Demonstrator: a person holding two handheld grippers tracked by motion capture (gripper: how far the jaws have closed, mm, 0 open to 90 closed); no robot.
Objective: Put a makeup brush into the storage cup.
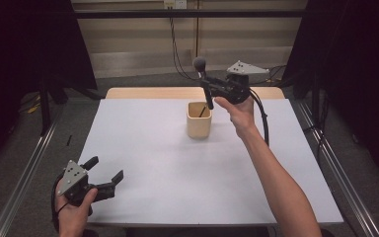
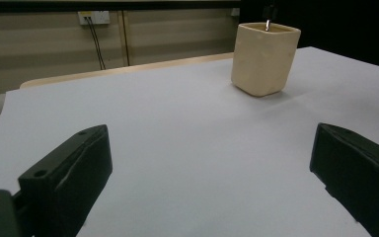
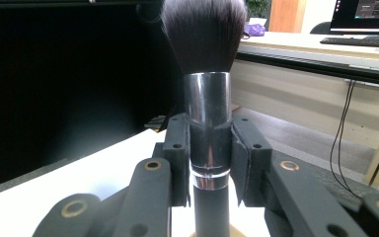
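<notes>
right claw [image 1: 208, 88]: my jaws clamp the makeup brush [image 1: 203, 79] by its metal ferrule, bristles up, handle tip dipping into the cream cup [image 1: 199, 120] | cup: mid-desk, toward the far edge of the desk [image 1: 177, 173] | left claw [image 1: 104, 173]: jaws spread wide, empty, at near-left corner

Right gripper [image 1: 210, 88] clamped, left gripper [image 1: 106, 170] agape.
</notes>
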